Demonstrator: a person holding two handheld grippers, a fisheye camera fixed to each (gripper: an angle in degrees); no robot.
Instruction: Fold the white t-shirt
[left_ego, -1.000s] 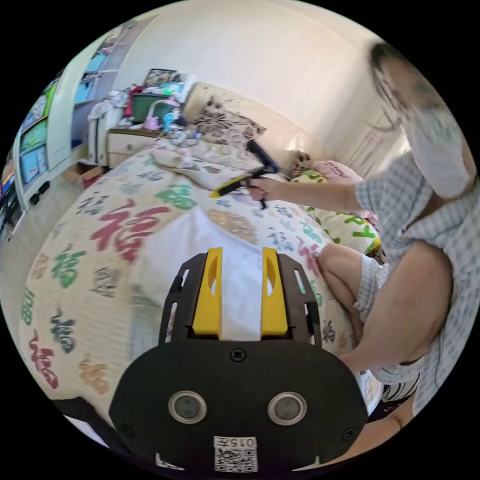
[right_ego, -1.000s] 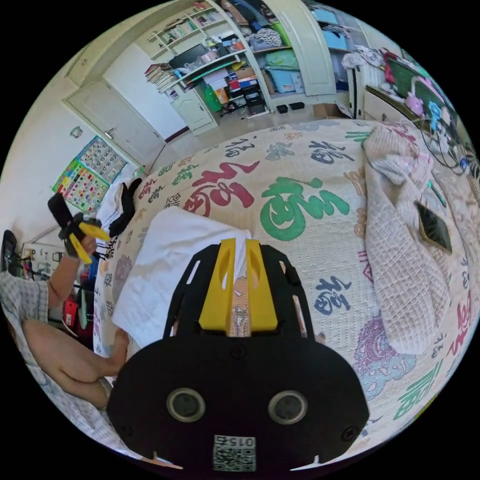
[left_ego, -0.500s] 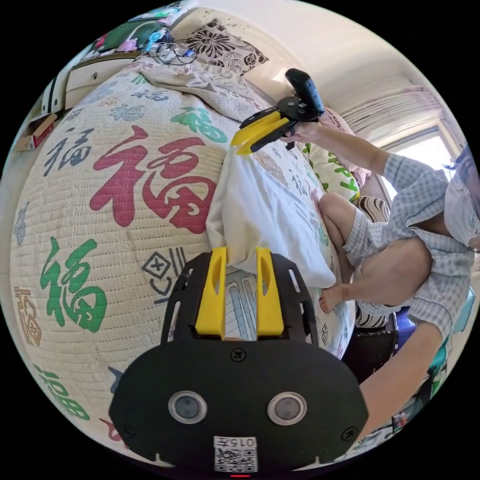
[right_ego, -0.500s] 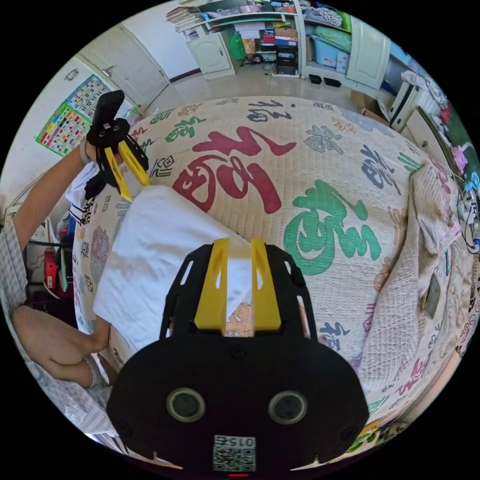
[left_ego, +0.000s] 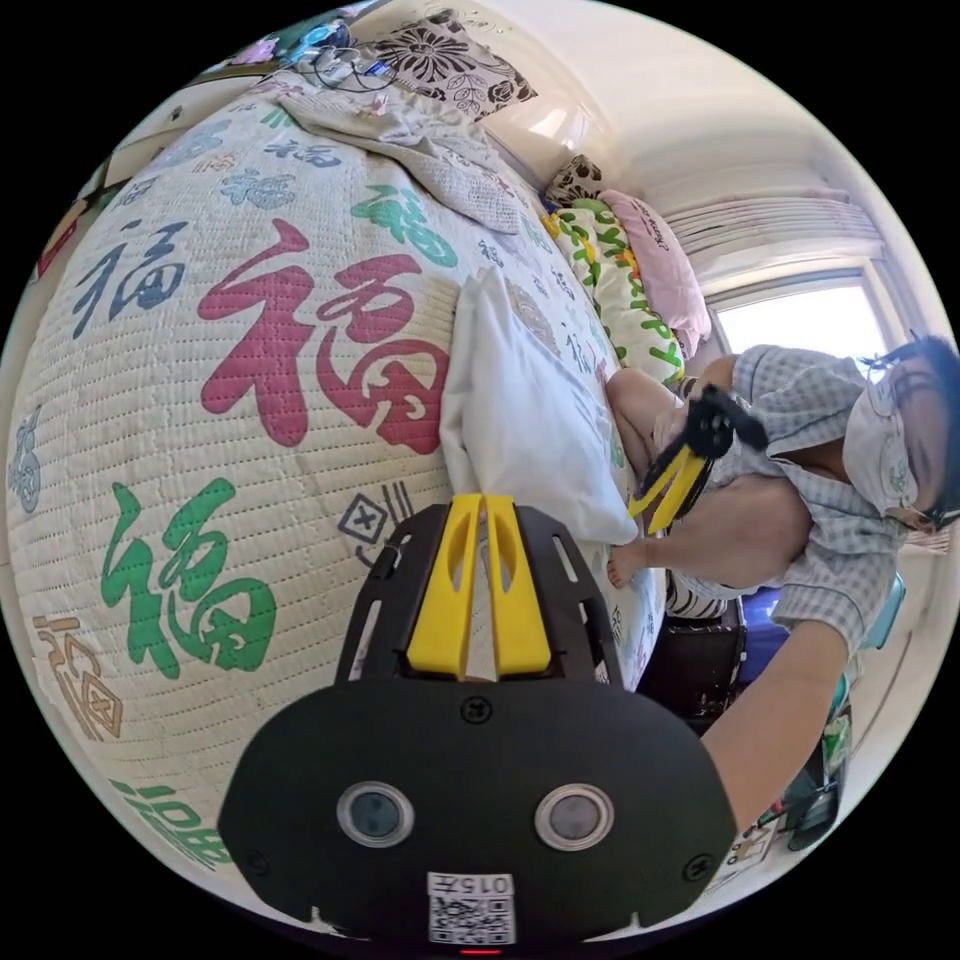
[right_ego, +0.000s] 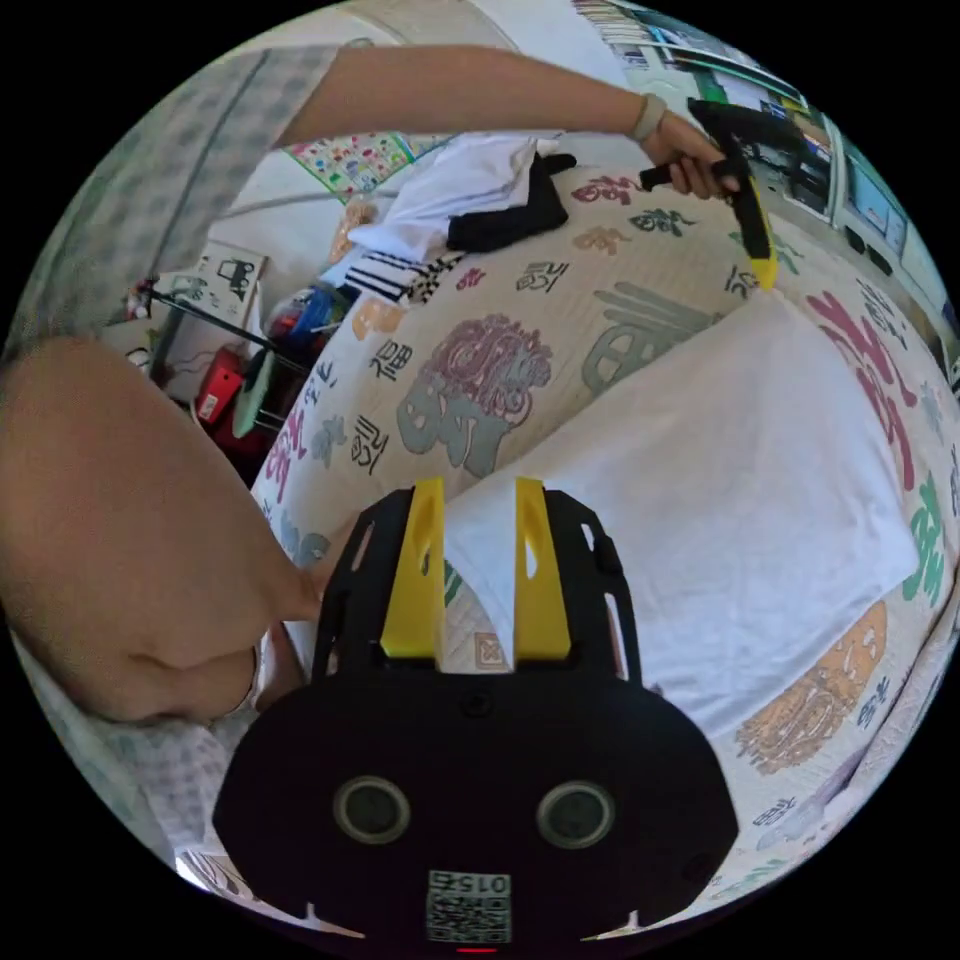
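White t-shirt (right_ego: 720, 500) lies folded on bedspread (left_ego: 200, 400) (flat).

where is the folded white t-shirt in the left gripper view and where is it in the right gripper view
Left gripper view: white t-shirt just above that gripper's yellow fingers, right of centre.
Right gripper view: it spreads across the centre-right, its corner between the fingers.
Shared landmark: the big red character on the bedspread, beside the shirt in both.

Patterned bedspread (left_ego: 200, 420), pillows (left_ego: 640, 280), rumpled blanket (left_ego: 400, 130).
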